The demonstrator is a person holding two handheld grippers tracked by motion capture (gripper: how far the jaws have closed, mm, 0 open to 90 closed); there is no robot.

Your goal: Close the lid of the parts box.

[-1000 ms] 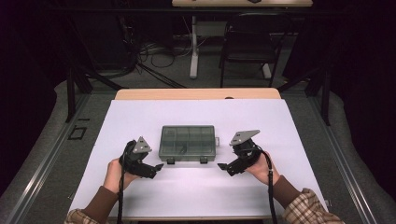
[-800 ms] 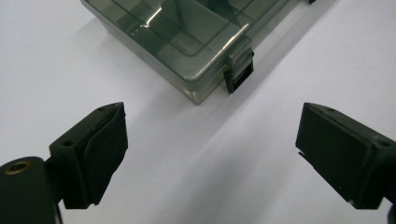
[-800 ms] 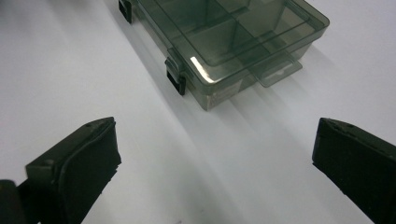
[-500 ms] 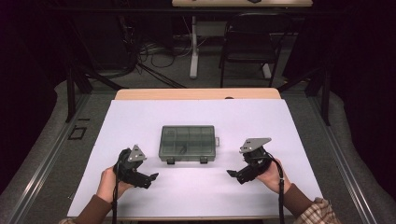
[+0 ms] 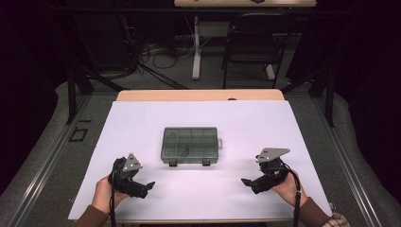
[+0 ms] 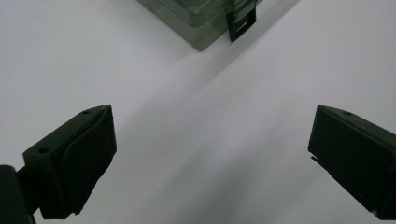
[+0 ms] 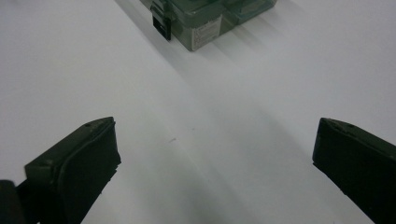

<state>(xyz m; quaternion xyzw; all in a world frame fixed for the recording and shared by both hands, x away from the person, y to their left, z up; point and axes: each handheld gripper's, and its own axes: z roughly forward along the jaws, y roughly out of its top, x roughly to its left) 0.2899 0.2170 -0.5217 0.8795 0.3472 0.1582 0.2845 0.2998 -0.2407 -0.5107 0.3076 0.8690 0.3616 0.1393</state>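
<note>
Compartment box (image 5: 190,144) mid-table (image 5: 302,123), between and beyond both tongs.

One compartment box (image 5: 190,145), two latches, two tools, one table (image 5: 246,123), one chair (image 5: 249,45).

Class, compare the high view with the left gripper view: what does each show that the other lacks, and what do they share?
High view alone: the whole translucent grey plastic compartment box with both front latches, the right gripper and the left gripper seen from outside, each in a hand, plus a black chair beyond the table.

Left gripper view alone: a close look along the left gripper's black fingers, standing wide apart with nothing between them.

Both: the white tabletop, the box's near corner and one black latch.
</note>
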